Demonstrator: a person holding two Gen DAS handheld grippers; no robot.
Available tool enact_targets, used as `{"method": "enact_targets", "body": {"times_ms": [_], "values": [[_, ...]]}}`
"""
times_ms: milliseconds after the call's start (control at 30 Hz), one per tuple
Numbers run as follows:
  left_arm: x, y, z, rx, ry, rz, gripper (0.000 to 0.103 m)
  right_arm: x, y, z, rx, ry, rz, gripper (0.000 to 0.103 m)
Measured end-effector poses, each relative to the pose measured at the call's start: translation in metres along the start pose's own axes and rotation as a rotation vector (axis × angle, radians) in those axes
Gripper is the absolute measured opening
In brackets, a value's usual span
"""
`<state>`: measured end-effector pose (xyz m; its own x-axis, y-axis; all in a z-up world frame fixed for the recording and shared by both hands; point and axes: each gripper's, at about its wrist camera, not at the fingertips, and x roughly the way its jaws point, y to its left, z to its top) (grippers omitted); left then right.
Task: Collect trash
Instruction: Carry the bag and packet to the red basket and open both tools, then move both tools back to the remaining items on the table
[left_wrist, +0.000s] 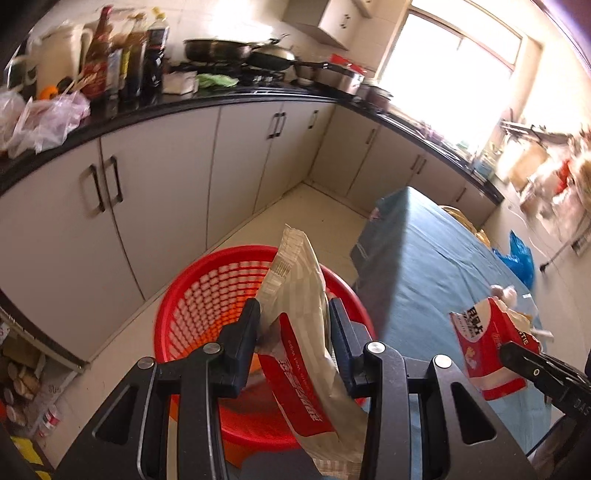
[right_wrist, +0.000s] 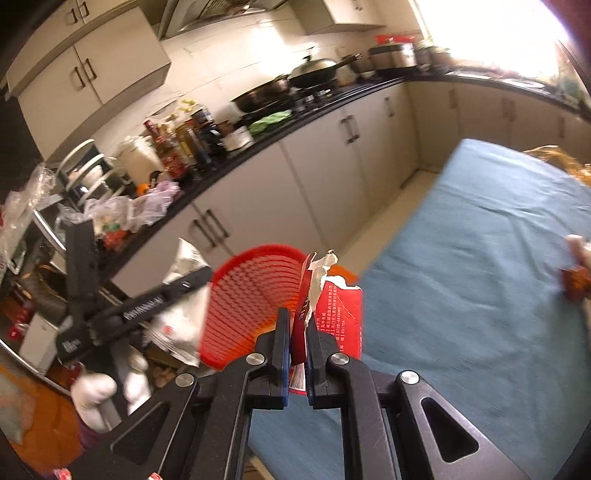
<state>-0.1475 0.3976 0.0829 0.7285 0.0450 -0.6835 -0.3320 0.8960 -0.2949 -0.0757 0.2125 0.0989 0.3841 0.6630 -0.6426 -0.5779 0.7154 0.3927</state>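
My left gripper (left_wrist: 293, 310) is shut on a beige and red snack bag (left_wrist: 299, 280), which stands upright above the red mesh basket (left_wrist: 207, 273) on the floor. My right gripper (right_wrist: 297, 317) is shut on a torn red and white wrapper (right_wrist: 340, 310), at the edge of the blue-clothed table (right_wrist: 480, 258) and beside the basket (right_wrist: 243, 295). In the left wrist view that wrapper (left_wrist: 480, 350) hangs at the right over the table (left_wrist: 443, 266). The right wrist view shows a left gripper finger (right_wrist: 177, 290) across the pale bag (right_wrist: 184, 258). A white-gloved hand (right_wrist: 96, 391) holds that tool.
A brown-red scrap (right_wrist: 576, 280) lies at the table's right edge. A black counter (left_wrist: 221, 98) with bottles, a kettle, plastic bags and pans runs above grey cabinets (left_wrist: 166, 177). A blue plastic bag (left_wrist: 521, 258) sits past the table. Jars and clutter fill the floor (left_wrist: 22, 387) at left.
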Motion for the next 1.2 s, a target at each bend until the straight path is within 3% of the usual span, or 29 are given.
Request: {"method": "enact_targets", "body": {"times_ms": [333, 400, 467, 500, 600, 967, 1133, 1200], "values": [[0.026, 0.026, 0.003, -0.035, 0.035, 0.005, 0.038, 0.082, 0.022, 0.023, 0.030, 0.059, 0.116, 0.007], [0.025, 0.028, 0.005, -0.033, 0.021, 0.014, 0.041, 0.092, 0.020, 0.024, 0.042, 0.065, 0.139, 0.009], [0.025, 0.032, 0.005, -0.032, 0.012, 0.017, 0.051, 0.099, 0.017, 0.024, 0.062, 0.067, 0.149, 0.011], [0.023, 0.033, 0.005, -0.032, 0.006, 0.019, 0.054, 0.102, 0.015, 0.024, 0.076, 0.073, 0.158, 0.018], [0.020, 0.035, 0.005, -0.031, -0.006, 0.027, 0.060, 0.103, 0.011, 0.023, 0.091, 0.068, 0.145, 0.029], [-0.008, 0.015, -0.007, 0.030, -0.074, 0.093, 0.069, 0.072, 0.003, 0.014, 0.079, 0.036, 0.093, 0.042], [-0.028, -0.008, -0.018, 0.092, -0.146, 0.189, 0.080, 0.047, 0.003, -0.001, 0.016, -0.001, 0.006, 0.044], [-0.036, -0.018, -0.022, 0.116, -0.178, 0.215, 0.087, 0.034, 0.002, -0.009, -0.026, -0.029, -0.061, 0.056]]}}
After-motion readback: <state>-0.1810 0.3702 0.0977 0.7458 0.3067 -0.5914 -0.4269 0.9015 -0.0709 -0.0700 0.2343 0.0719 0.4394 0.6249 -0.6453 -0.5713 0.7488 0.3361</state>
